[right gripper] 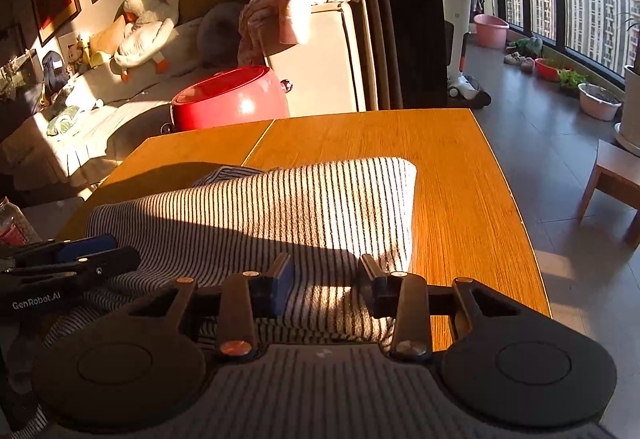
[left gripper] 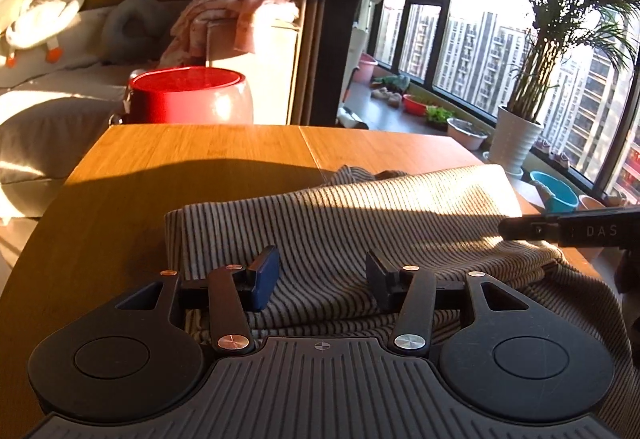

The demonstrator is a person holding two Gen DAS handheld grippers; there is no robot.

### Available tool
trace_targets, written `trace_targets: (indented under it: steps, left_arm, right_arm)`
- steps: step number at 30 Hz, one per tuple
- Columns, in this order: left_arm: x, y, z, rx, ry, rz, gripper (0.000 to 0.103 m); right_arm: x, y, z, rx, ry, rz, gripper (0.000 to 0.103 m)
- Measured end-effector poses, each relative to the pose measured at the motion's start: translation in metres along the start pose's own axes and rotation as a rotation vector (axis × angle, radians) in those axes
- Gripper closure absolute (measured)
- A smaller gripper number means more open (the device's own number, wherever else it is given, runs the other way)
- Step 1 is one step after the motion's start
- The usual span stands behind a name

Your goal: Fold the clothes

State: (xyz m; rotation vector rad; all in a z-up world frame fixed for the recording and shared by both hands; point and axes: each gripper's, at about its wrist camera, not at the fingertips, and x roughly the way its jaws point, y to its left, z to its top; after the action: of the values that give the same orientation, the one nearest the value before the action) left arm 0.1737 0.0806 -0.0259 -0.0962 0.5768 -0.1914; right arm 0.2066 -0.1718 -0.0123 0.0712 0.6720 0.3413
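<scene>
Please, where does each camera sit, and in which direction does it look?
Left wrist: on the left gripper, looking across the striped garment toward the windows; the right gripper enters from the right.
Right wrist: on the right gripper, near the table edge.
Shared: garment, table, red pot.

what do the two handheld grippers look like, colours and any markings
Both the left gripper and the right gripper are matte black, with two round discs, a ribbed grey base, copper and silver rivets, one blue-padded jaw and one black. White "GenRobot.AI" lettering marks the left's side.
</scene>
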Motion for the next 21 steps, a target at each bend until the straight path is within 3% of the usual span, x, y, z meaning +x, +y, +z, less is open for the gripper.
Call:
trace_targets:
  steps: [5,9,13,14,15,16,17,19,21]
  left_arm:
    - [-0.003,0.005,-0.002,-0.028,-0.009,-0.027,0.047]
    - [-0.004,0.007,-0.002,-0.035,-0.014,-0.048,0.042]
    - [-0.01,0.012,-0.001,-0.061,-0.019,-0.087,0.038]
    - [-0.013,0.016,0.0,-0.073,-0.024,-0.095,0.035]
    - [-0.016,0.019,0.001,-0.086,-0.028,-0.102,0.029]
    - [-0.019,0.022,0.003,-0.104,-0.033,-0.103,0.023]
    - [-0.022,0.027,0.006,-0.133,-0.039,-0.104,0.022]
    - [-0.031,0.036,0.013,-0.168,-0.062,-0.094,0.021]
    - [-0.042,0.043,0.018,-0.186,-0.093,-0.073,0.019]
  right_arm:
    - [0.008,0.016,0.045,-0.064,-0.064,0.037,0.053]
    - [0.06,0.027,0.07,-0.085,-0.009,0.07,0.053]
    - [0.114,0.039,0.06,-0.18,0.131,0.036,0.051]
    - [0.116,0.039,0.057,-0.182,0.122,0.045,0.051]
    - [0.114,0.04,0.057,-0.18,0.12,0.046,0.054]
    - [0.112,0.04,0.058,-0.179,0.117,0.048,0.066]
    - [0.109,0.04,0.058,-0.177,0.115,0.049,0.092]
    - [0.094,0.042,0.063,-0.168,0.084,0.04,0.096]
    - [0.061,0.04,0.074,-0.113,0.013,0.095,0.097]
